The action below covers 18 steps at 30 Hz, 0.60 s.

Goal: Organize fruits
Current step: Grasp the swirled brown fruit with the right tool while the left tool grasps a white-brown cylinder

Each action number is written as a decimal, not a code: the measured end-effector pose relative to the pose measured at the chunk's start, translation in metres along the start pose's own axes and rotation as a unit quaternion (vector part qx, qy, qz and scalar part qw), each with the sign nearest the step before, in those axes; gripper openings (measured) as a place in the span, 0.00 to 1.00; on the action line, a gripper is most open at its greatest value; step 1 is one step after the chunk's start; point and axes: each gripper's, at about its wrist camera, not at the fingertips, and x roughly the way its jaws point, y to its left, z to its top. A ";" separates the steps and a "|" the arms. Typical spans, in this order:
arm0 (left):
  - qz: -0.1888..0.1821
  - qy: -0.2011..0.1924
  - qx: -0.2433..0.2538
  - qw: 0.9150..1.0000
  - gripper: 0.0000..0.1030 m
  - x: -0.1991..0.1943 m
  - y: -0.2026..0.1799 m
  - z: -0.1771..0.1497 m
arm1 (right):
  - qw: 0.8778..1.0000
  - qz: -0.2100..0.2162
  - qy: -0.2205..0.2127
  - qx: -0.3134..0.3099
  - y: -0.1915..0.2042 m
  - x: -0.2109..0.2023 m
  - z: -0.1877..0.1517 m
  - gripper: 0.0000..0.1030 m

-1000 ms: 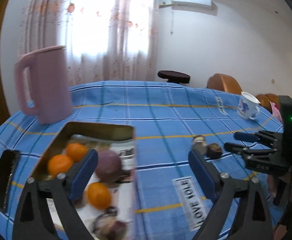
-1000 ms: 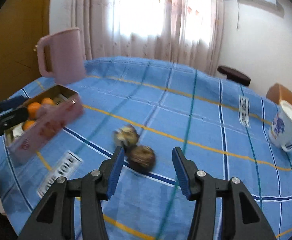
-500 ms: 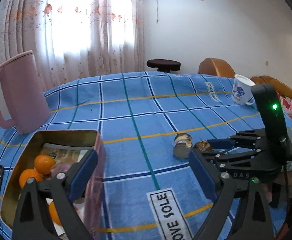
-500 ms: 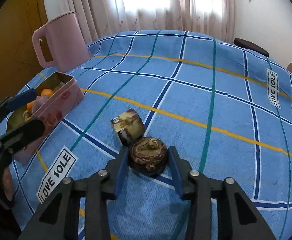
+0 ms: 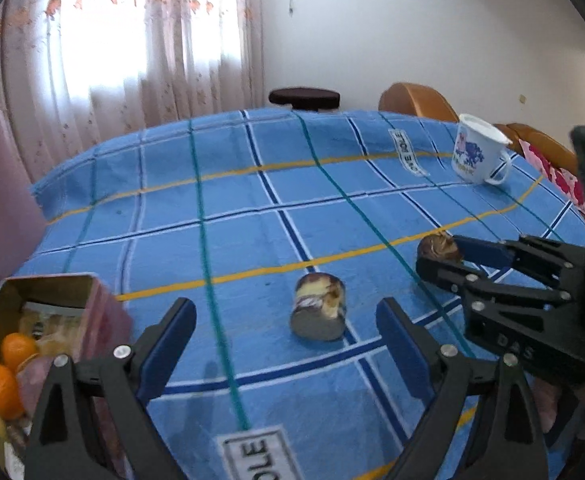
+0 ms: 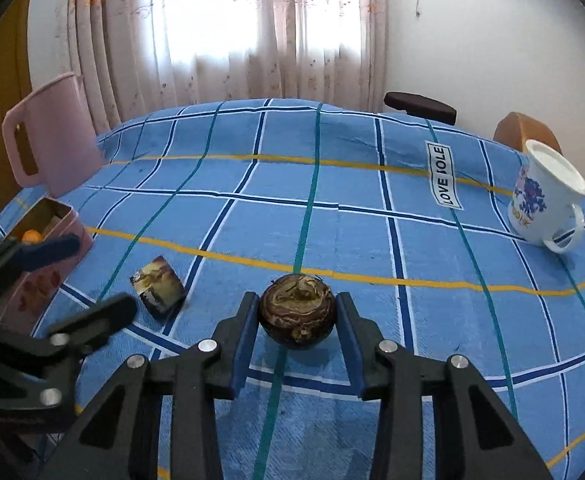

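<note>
A: What was seen, left to right?
B: The pink tin point(image 6: 44, 256) with oranges point(image 5: 2, 384), the left gripper point(image 5: 284, 344) spread wide and level toward the cut fruit point(image 5: 319, 307), then the round brown fruit point(image 6: 297, 311) clamped across its middle by the right gripper point(image 6: 297, 344), low over the tablecloth point(image 6: 332, 208).
A: Its handling?
B: Judged hard-shelled, light, prone to roll

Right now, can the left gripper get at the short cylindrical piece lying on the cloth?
Probably yes. The left gripper has its jaws open and the cylindrical piece lies just ahead between them, nothing in between. The right gripper, shut on the round brown fruit, sits off to the side.
</note>
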 end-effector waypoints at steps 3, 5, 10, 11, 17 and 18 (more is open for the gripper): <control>-0.020 0.024 0.001 1.000 0.77 0.014 -0.004 0.003 | 1.000 0.002 -0.008 0.000 -0.001 -0.003 0.000 0.39; -0.032 0.038 -0.001 0.999 0.67 0.022 -0.007 0.005 | 1.000 0.001 -0.012 0.002 -0.001 -0.006 -0.001 0.39; -0.052 0.069 -0.002 0.996 0.39 0.034 -0.009 0.006 | 1.000 0.004 -0.011 0.002 0.002 -0.002 0.000 0.39; -0.055 0.072 -0.007 0.996 0.37 0.035 -0.007 0.005 | 1.000 0.005 -0.011 0.001 0.002 -0.001 0.000 0.39; -0.062 0.062 -0.018 0.996 0.35 0.030 -0.001 0.005 | 1.000 0.012 -0.022 0.006 0.001 -0.004 0.000 0.39; -0.062 0.058 -0.018 0.996 0.35 0.029 -0.001 0.005 | 1.000 0.014 -0.026 0.006 0.001 -0.006 0.000 0.39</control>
